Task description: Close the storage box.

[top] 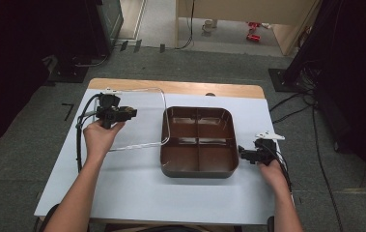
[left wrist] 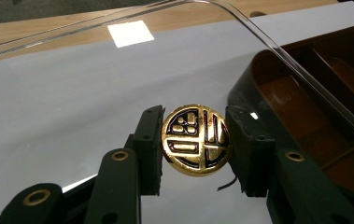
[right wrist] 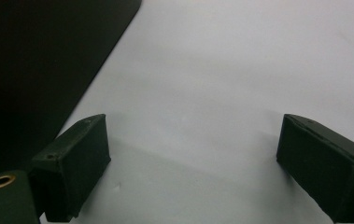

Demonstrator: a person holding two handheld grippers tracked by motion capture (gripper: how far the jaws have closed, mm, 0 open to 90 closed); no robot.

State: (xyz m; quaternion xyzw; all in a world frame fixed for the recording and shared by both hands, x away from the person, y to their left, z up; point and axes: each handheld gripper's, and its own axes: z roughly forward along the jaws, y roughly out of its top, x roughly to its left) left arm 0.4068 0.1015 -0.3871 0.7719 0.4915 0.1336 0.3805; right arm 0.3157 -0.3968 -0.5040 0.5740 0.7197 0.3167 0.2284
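Note:
A clear plastic lid with a round gold knob is lifted and tilted over the white table, left of a brown four-compartment tray. My left gripper is shut on that knob, one black pad on each side of it. The lid's right edge reaches over the tray's left rim. My right gripper rests low at the tray's right side, its jaws wide apart over bare table with nothing between them. In the right gripper view the tray's dark wall shows at upper left.
The white table sheet ends at a wooden strip along the far edge. Cables and dark stands lie on the floor to the right and left of the table.

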